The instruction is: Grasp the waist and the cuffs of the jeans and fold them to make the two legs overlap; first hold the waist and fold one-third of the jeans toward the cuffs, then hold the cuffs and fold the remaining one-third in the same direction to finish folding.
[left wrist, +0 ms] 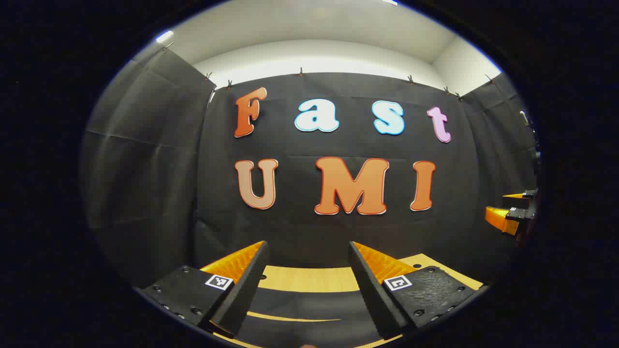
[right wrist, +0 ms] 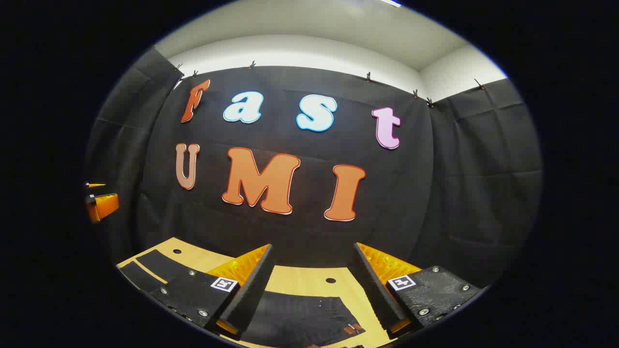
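Black jeans [left wrist: 304, 304] lie flat on the wooden table [left wrist: 309, 278], below and between the fingers of my left gripper [left wrist: 308, 246], which is open and holds nothing. A thin strip of wood shows between two dark parts of the cloth. In the right gripper view the jeans [right wrist: 300, 314] lie under my right gripper [right wrist: 313, 246], also open and empty. A small brown patch [right wrist: 353, 328] marks the waist near its right finger. Two dark leg strips [right wrist: 152, 265] run off to the left. Both grippers hover above the cloth, facing the booth wall.
The black cloth wall stands close behind the table's far edge. The right gripper [left wrist: 495, 203] shows at the far right of the left gripper view. The left gripper [right wrist: 109, 191] shows at the far left of the right gripper view. Small holes [right wrist: 330, 280] dot the tabletop.
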Demonstrator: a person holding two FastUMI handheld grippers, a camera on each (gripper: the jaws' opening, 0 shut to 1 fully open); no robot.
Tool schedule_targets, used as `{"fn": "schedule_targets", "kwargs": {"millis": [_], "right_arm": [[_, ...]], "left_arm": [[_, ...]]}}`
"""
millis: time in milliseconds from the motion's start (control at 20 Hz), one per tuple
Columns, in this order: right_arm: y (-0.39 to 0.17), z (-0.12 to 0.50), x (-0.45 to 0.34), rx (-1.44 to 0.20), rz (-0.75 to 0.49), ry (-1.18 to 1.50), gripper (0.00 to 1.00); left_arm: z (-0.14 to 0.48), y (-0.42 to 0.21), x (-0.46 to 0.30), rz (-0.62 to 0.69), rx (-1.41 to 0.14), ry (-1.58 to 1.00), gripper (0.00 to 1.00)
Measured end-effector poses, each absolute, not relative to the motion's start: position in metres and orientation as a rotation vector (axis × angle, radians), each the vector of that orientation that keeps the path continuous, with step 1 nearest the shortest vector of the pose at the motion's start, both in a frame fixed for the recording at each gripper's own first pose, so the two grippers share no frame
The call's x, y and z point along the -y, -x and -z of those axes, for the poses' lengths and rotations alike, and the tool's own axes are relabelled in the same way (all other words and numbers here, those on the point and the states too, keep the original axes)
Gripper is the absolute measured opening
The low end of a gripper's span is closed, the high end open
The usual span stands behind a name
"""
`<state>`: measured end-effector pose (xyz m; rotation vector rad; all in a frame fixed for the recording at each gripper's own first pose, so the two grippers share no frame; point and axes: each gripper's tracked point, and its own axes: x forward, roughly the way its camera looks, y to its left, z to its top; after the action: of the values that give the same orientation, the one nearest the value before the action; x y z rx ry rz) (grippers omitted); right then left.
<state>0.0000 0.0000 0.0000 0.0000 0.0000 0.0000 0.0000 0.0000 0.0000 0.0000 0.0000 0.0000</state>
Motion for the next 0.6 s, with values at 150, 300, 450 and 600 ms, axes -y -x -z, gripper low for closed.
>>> {"fn": "schedule_targets", "kwargs": {"millis": [150, 300, 450, 600], "right_arm": [[-0.001, -0.032, -0.018, 0.077, -0.034, -0.055, 1.00], [-0.009, -0.025, -0.025, 0.071, -0.047, -0.025, 0.96], [-0.017, -0.030, -0.034, 0.051, -0.058, -0.048, 0.97], [-0.016, -0.025, -0.035, 0.055, -0.069, -0.076, 1.00]], "left_arm": [[-0.037, 0.001, -0.019, -0.031, 0.044, 0.083, 0.98], [-0.039, -0.009, -0.030, -0.056, 0.020, 0.115, 0.95], [-0.046, -0.021, -0.020, -0.033, 0.009, 0.118, 0.96], [-0.042, -0.020, -0.008, 0.001, 0.028, 0.035, 0.95]]}}
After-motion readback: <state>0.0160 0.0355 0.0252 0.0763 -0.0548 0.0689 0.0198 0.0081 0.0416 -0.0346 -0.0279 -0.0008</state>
